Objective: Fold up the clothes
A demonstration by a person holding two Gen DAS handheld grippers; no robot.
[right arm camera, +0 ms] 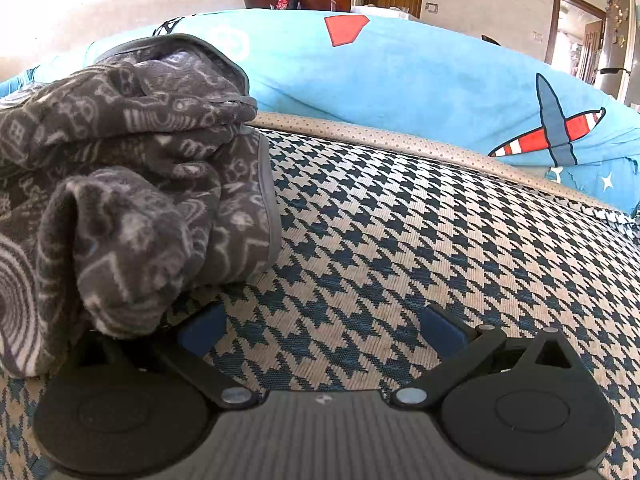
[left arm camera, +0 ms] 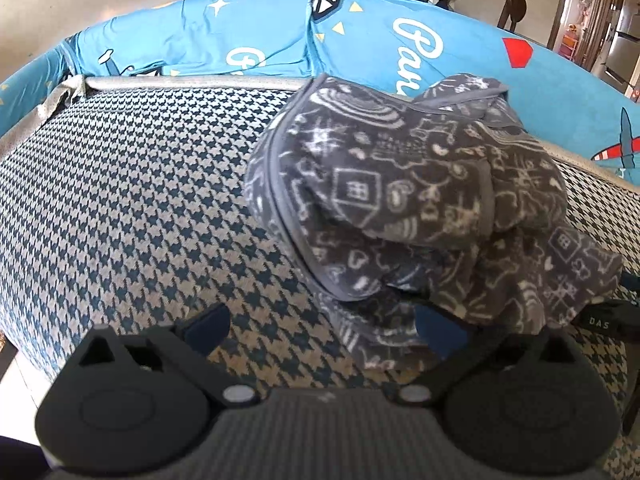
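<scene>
A grey patterned garment [left arm camera: 420, 208] is lying bunched in a heap on the houndstooth-covered surface [left arm camera: 132, 200], which looks like a bed or cushioned seat, with a blue printed quilt [left arm camera: 248, 40] running along the far edge behind it. In the left wrist view the heap is sitting ahead and to the right of the left hand-held gripper [left arm camera: 320, 326], and a loose fold is spilling down over the gripper's right blue finger, so that side is touching or very nearly touching cloth while the left finger is over bare fabric. In the right wrist view the same garment [right arm camera: 132, 184] is lying ahead and to the left of the right hand-held gripper [right arm camera: 320, 326], with a rolled lump drooping onto its left finger. So the heap is sitting between the two tools, about equally close to each. Both are standing with fingers spread wide apart and gripping nothing. No long axis is readable yet, since the cloth is crumpled; a banded hem is curving along the heap's left side in the left view and another down its right side in the right view. In my judgement, those hems are offering the nearest edges for each side to pinch and draw outward to spread the piece flat.
</scene>
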